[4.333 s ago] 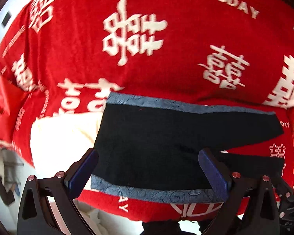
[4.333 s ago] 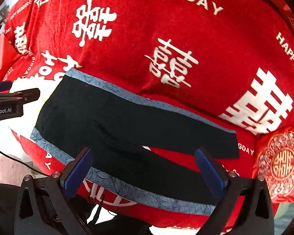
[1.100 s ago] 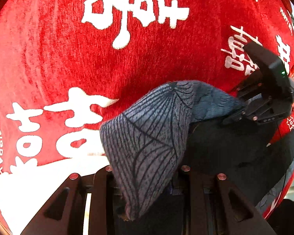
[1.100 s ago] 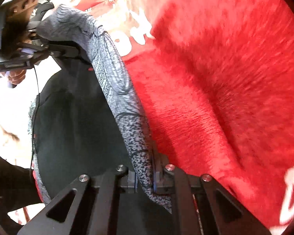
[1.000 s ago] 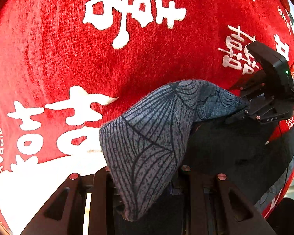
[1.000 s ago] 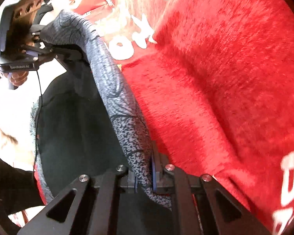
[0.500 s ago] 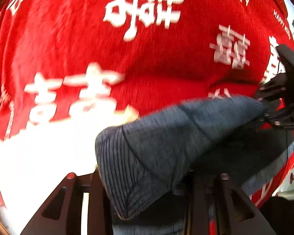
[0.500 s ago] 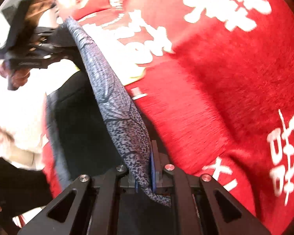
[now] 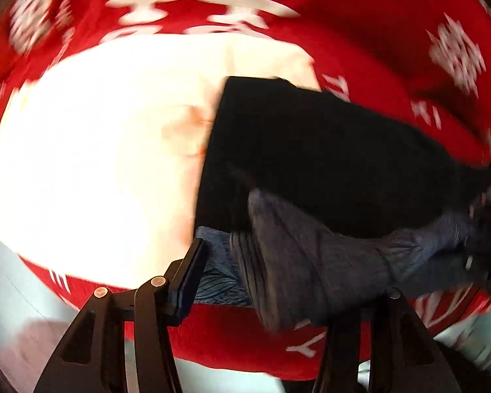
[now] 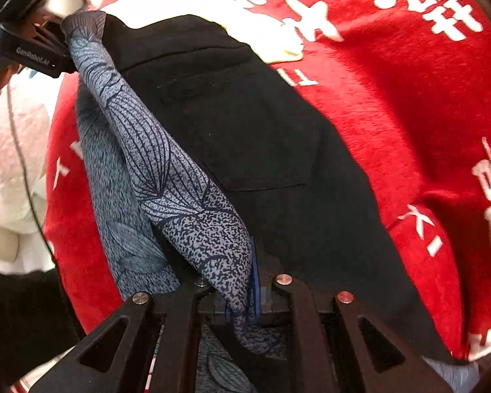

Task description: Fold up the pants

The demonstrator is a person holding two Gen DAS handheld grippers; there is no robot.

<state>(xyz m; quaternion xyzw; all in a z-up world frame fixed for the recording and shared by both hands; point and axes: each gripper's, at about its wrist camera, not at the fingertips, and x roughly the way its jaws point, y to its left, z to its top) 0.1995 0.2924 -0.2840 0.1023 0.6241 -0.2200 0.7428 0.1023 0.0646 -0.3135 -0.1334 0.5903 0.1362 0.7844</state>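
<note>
The black pants (image 10: 262,137) with a blue-grey patterned side band (image 10: 167,170) lie folded lengthwise on the red blanket (image 10: 409,104). My right gripper (image 10: 245,298) is shut on the band, low over the near edge. My left gripper (image 9: 271,278) has its fingers apart; the band (image 9: 311,262) drapes over its right finger and the blue left pad (image 9: 193,275) is bare. The left gripper also shows at top left of the right wrist view (image 10: 32,49), at the band's far end. The black pants (image 9: 327,150) fill the middle of the blurred left wrist view.
The red blanket (image 9: 360,32) carries white characters and a large cream patch (image 9: 98,150) beside the pants. A white fluffy cloth (image 10: 6,150) and a thin cable (image 10: 19,150) lie off the blanket's left edge. Pale floor (image 9: 9,281) shows below the blanket.
Both grippers have carried the band edge toward the near side, folding the pants over. The left gripper's fingers, shut on the band before, now stand apart. The right stays shut.
</note>
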